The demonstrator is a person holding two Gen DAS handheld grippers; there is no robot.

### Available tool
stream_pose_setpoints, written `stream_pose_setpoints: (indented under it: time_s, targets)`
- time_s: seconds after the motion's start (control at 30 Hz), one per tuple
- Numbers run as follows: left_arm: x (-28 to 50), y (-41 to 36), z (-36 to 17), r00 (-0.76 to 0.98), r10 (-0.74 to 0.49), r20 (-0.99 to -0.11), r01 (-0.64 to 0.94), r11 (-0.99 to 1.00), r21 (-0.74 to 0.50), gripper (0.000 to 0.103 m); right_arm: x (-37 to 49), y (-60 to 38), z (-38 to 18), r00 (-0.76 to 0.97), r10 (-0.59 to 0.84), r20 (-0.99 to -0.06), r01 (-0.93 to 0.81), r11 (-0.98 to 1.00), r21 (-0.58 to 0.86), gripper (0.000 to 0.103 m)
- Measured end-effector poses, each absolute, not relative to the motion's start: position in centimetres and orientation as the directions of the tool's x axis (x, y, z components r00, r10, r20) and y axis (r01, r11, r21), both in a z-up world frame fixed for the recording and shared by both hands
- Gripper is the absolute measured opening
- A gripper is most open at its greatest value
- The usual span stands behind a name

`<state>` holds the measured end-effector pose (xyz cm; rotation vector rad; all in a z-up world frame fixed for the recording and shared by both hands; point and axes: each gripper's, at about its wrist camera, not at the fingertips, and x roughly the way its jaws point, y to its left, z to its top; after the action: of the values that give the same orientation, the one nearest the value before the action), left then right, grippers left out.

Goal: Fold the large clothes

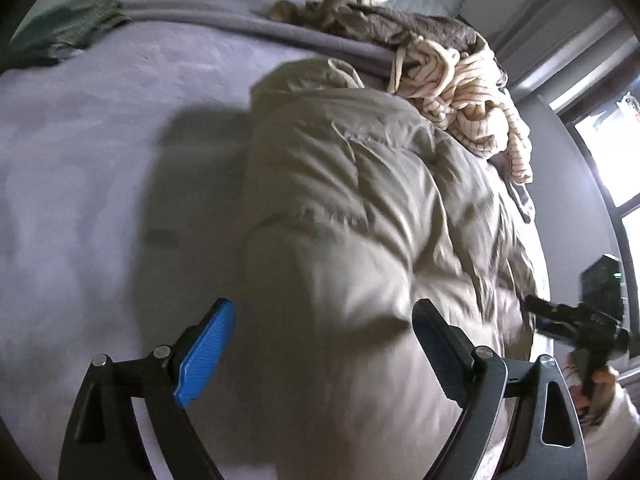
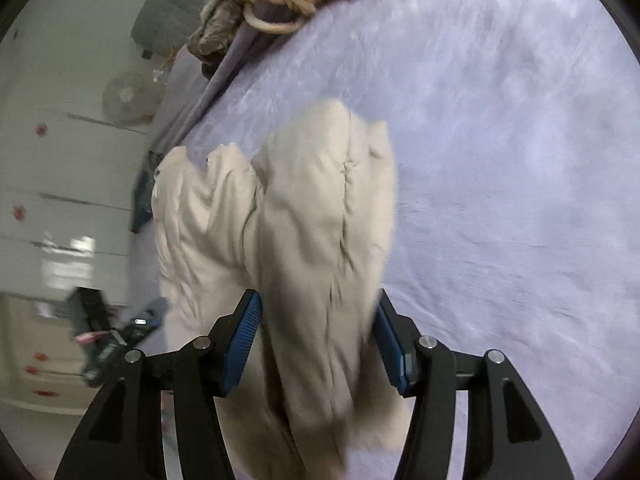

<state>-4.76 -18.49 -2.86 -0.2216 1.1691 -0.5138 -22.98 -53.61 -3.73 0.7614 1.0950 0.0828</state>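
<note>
A beige puffy jacket lies on the pale lilac bed cover. My left gripper is open above the jacket's near end, its left finger over the bed cover and its right finger over the jacket. In the right wrist view the jacket hangs in a thick bunched fold between the blue pads. My right gripper is shut on that thick fold, its pads pressed against both sides. The right gripper also shows at the right edge of the left wrist view, held by a hand.
A cream striped garment and a brown fuzzy one are piled at the bed's far edge, by a grey folded blanket. A window is at the right. White drawers and a fan stand beside the bed.
</note>
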Motion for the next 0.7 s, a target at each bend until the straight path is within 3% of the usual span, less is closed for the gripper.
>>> stream_pose_setpoints:
  time_s: [0.03, 0.07, 0.13, 0.3, 0.47, 0.7]
  targets:
    - [-5.6, -18.3, -2.6, 0.302, -0.483, -0.821, 0.268, 0.87, -0.414, 0.091, -23.6, -53.6, -2.8, 0.494, 0.387, -0.779, 0.295, 0.768, 0.568, 0.055]
    - [-6.5, -17.8, -2.4, 0.309, -0.476, -0.824, 0.265, 0.875, -0.406, 0.091, -25.3, -53.8, -2.0, 0.515, 0.361, -0.777, 0.284, 0.784, 0.552, 0.039]
    - [-8.5, -17.2, -2.7, 0.304, -0.466, -0.831, 0.254, 0.88, -0.401, 0.091, -27.5, -53.1, -0.2, 0.553, 0.341, -0.76, 0.264, 0.793, 0.548, 0.027]
    - [-11.7, -17.5, -5.0, 0.278, -0.429, -0.86, 0.245, 0.897, -0.368, 0.091, -27.8, -47.8, -0.1, 0.54, 0.362, -0.76, 0.181, 0.832, 0.525, 0.025]
    - [-12.6, -17.2, -5.9, 0.277, -0.396, -0.875, 0.23, 0.912, -0.34, 0.091, -26.6, -45.2, -4.9, 0.406, 0.298, -0.864, 0.233, 0.88, 0.413, 0.024]
    - [-14.3, -17.3, -3.9, 0.294, -0.299, -0.908, 0.253, 0.94, -0.227, 0.091, -26.4, -45.2, -6.0, 0.369, 0.293, -0.882, 0.289, 0.866, 0.408, 0.024]
